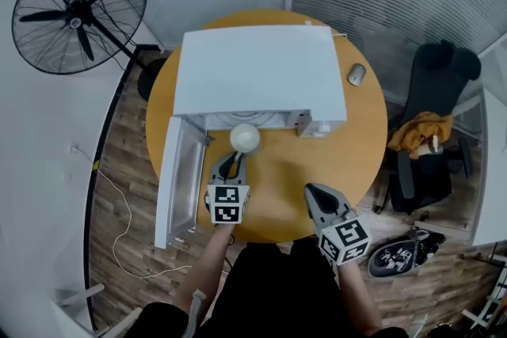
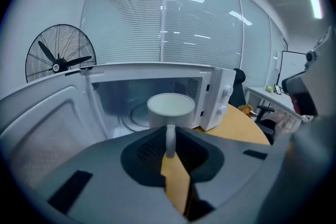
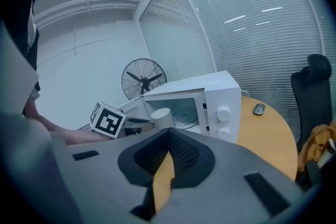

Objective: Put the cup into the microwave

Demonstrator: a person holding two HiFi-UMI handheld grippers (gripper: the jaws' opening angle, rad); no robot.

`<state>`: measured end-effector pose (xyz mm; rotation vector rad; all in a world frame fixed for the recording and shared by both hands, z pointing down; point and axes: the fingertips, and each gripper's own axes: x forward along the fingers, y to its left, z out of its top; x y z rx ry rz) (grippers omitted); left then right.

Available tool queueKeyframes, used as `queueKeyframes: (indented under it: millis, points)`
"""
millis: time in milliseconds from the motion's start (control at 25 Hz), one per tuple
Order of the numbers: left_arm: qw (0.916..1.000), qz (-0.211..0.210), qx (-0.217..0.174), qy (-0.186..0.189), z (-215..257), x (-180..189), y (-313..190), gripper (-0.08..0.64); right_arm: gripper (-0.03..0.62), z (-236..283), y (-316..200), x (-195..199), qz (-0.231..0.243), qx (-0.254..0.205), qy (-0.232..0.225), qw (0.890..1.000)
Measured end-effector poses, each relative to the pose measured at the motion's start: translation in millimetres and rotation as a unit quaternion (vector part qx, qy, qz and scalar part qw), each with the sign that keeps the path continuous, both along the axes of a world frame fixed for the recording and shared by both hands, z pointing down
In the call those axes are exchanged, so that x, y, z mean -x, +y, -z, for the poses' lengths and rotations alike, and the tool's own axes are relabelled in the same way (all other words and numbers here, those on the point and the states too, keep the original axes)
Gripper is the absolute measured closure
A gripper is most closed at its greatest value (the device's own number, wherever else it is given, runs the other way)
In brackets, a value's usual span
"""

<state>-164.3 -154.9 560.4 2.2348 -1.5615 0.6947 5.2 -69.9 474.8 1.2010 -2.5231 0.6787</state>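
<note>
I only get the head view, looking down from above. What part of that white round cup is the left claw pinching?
Observer: The left gripper view shows the left gripper shut on the white round cup by its thin side handle.
Operator: I can't see into the oven. Is anything in there?
Observer: Inside the boxy white microwave I see only a round glass turntable.
Operator: And the other claw, is it carrying something?
Observer: No. The right gripper view shows the right gripper shut, with nothing between its jaws.
</note>
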Motion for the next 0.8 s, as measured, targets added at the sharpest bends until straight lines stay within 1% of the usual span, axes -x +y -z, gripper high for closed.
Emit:
queueKeyframes:
  millis: [80, 200, 480, 800]
  points:
    - [0.9999, -0.006, -0.01, 0.0, -0.1, 1.4, -10.7, 0.517, 0.583, -0.6, -1.0, 3.0, -0.013, -0.002, 0.005, 1.0]
    - [0.9999, -0.009, -0.013, 0.0, -7.0, 3.5, -24.7, 0.517, 0.583, -1.7, 0.0, 4.7, -0.027, -0.002, 0.012, 1.0]
    - [0.9998, -0.005, -0.018, 0.001, -19.9, 6.3, -55.9, 0.517, 0.583, -11.1, 4.1, -7.5, -0.06, 0.013, 0.026, 0.998]
    - [0.9993, 0.007, -0.035, -0.012, -25.6, 12.5, -84.9, 0.517, 0.583, -18.4, 5.8, -0.8, -0.061, 0.028, 0.03, 0.997]
